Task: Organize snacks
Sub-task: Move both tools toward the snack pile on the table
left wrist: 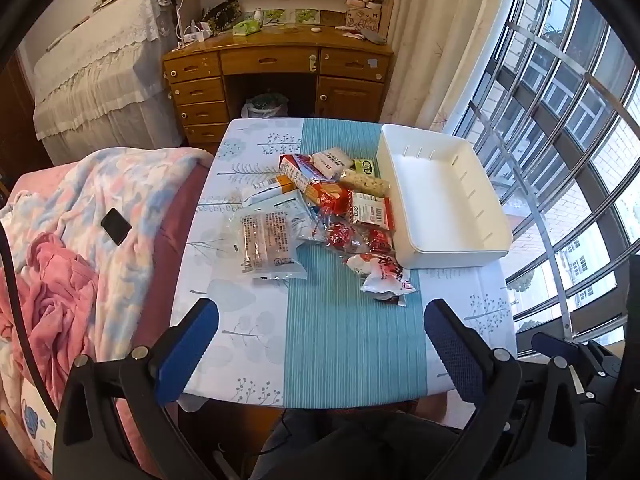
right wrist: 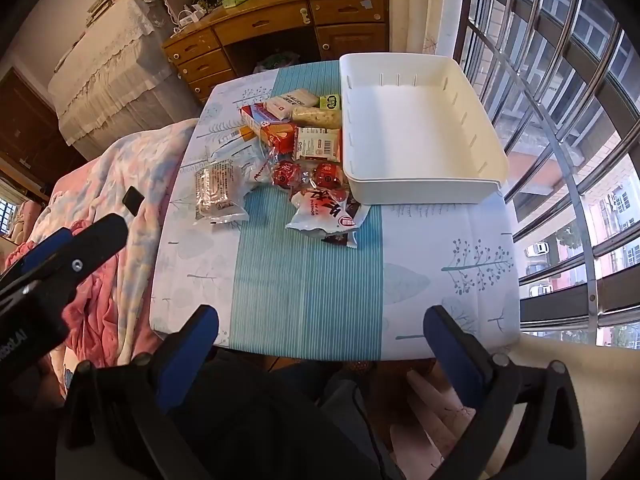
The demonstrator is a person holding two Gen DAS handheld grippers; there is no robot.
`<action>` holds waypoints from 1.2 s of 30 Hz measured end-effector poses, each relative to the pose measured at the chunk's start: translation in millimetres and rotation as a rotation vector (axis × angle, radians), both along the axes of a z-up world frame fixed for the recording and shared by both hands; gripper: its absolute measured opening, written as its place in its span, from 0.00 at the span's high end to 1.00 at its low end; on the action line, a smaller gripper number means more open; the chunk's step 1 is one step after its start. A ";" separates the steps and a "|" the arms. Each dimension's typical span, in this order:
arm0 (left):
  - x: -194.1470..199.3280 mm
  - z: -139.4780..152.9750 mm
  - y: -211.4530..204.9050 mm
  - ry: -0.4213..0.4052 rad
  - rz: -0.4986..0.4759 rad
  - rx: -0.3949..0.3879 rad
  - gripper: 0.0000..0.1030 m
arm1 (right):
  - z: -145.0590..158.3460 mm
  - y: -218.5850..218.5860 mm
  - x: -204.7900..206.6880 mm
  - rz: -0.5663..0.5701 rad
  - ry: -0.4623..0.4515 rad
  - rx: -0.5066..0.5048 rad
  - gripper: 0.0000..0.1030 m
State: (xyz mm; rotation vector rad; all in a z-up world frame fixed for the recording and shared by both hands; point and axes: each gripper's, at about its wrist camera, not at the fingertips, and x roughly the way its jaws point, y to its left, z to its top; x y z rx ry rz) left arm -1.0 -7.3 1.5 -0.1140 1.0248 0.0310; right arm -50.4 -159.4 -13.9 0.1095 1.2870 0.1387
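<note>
Both hand-held grippers, left [left wrist: 321, 334] and right [right wrist: 321, 334], hover wide apart and hold nothing above the near edge of the worktop [left wrist: 352, 344], where the snack packets [left wrist: 320, 200] lie heaped (wrappers overlapping) just beside the white bin [left wrist: 444, 196].

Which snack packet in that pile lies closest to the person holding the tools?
The white packet with red lettering, at the pile's near edge beside the white bin's front corner; the other packets lie farther back.
</note>
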 end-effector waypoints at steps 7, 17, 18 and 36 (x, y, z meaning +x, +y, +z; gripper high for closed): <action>-7.9 3.9 -3.7 0.001 0.021 -0.006 0.01 | -3.7 -11.9 -0.6 -0.003 0.000 0.001 0.00; -25.4 3.7 -13.5 0.001 0.060 0.004 0.01 | -5.0 -26.0 -3.1 0.006 -0.013 0.045 0.00; -27.7 2.9 -15.1 0.005 0.065 0.006 0.01 | -5.3 -27.0 -2.6 0.011 -0.014 0.048 0.00; -32.9 -2.4 -18.3 0.078 0.118 0.021 0.01 | -11.1 -39.6 6.2 0.007 -0.036 0.107 0.00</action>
